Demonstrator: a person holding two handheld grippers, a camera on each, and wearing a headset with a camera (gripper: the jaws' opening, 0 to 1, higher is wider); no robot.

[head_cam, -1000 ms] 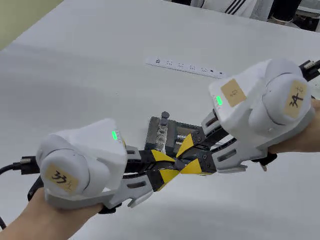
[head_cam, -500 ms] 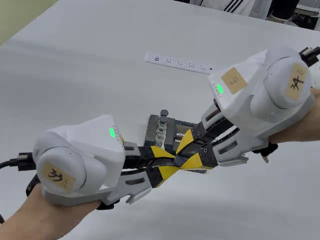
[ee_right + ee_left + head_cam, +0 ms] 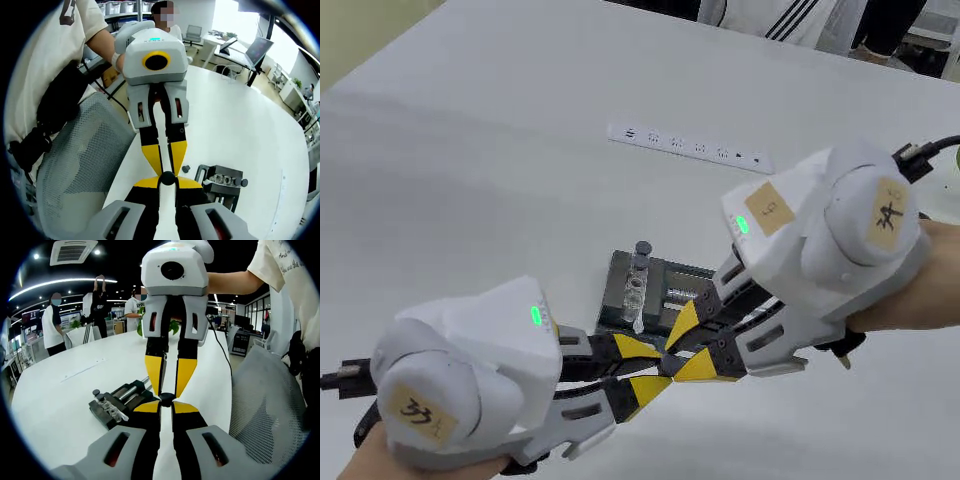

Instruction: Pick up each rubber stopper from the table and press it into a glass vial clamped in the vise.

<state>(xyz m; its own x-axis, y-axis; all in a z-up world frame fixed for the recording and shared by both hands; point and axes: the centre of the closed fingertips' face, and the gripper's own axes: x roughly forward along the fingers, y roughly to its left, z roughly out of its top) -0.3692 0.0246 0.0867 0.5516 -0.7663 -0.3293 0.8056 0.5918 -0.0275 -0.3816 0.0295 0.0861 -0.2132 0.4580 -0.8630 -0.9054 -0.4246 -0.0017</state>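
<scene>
A small dark rubber stopper (image 3: 166,399) (image 3: 167,178) sits pinched where both grippers meet tip to tip. My left gripper (image 3: 658,368) (image 3: 166,407) comes in from the lower left, and its jaws are shut on the stopper. The right gripper (image 3: 678,352) (image 3: 167,182) comes from the right and is also shut on it. Just beyond the tips stands the black vise (image 3: 617,300) (image 3: 112,407) (image 3: 222,181), clamping a row of glass vials (image 3: 636,293). The far vial (image 3: 643,248) carries a dark stopper. Another loose stopper (image 3: 186,169) lies on the table near the vise.
A white power strip (image 3: 690,147) lies farther back on the white table (image 3: 470,180). A grey mesh chair (image 3: 80,165) stands at the table's near edge. People stand in the room behind.
The two grippers stay tip to tip and have drawn slightly back from the vise toward me. The head camera has shifted too.
</scene>
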